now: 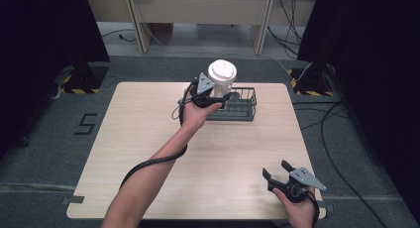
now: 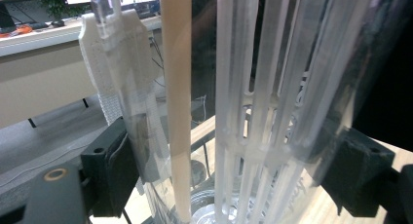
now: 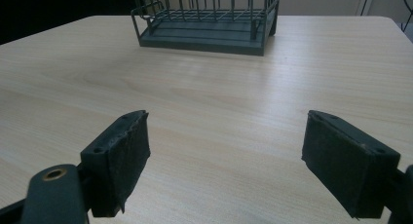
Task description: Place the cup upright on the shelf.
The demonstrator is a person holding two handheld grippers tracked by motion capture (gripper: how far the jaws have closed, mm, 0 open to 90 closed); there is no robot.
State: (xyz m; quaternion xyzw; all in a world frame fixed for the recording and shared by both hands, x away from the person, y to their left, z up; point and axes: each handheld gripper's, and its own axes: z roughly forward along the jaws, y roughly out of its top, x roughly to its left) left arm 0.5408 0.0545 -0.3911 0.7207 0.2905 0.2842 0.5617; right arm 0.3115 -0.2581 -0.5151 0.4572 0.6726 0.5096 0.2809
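Observation:
A clear ribbed cup [image 1: 221,78] with a white lid is lifted off the table, just above the left end of a dark wire basket [image 1: 244,107]. My left gripper [image 1: 217,97] is shut on the cup's lower body. In the left gripper view the cup [image 2: 253,112] stands between both pads, with a beige stick [image 2: 176,102] inside it. My right gripper [image 1: 276,171] rests open near the table's front right corner, nothing between its fingers. From the right gripper view the right gripper [image 3: 224,160] faces the basket [image 3: 204,24] across bare wood.
The light wooden table [image 1: 148,139] carries the basket at its far middle. Black curtains stand on both sides. Cables run over the grey floor at the right, and a desk's legs stand behind the table.

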